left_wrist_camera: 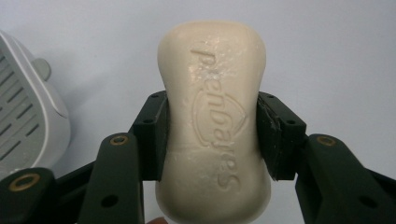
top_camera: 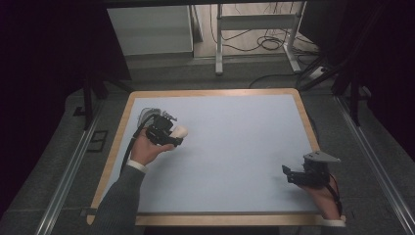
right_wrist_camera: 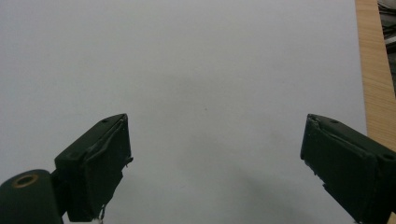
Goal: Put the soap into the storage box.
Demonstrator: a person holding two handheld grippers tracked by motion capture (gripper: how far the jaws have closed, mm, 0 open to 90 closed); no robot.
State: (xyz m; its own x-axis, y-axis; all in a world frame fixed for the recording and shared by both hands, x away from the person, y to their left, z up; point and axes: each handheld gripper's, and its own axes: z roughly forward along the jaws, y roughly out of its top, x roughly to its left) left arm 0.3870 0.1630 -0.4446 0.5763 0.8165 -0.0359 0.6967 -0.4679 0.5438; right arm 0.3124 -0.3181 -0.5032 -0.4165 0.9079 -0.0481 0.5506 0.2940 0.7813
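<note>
A cream bar of soap (left_wrist_camera: 214, 126) with embossed lettering sits between the jaws of my left gripper (left_wrist_camera: 211, 135), which is shut on its narrow waist. From above, the soap (top_camera: 179, 131) sticks out to the right of the left gripper (top_camera: 169, 133) over the table's left part. A grey slotted soap dish (left_wrist_camera: 25, 112) lies just beside it, seen also as the dish (top_camera: 149, 115) behind the hand. My right gripper (right_wrist_camera: 215, 163) is open above bare table surface; in the high view the right gripper (top_camera: 289, 174) is near the front right corner.
The pale blue table top (top_camera: 235, 147) has a wooden rim (top_camera: 306, 117), which runs along the rim (right_wrist_camera: 373, 79) in the right gripper view. Beyond the far edge stand a white metal frame (top_camera: 254, 29) and floor cables (top_camera: 266, 44).
</note>
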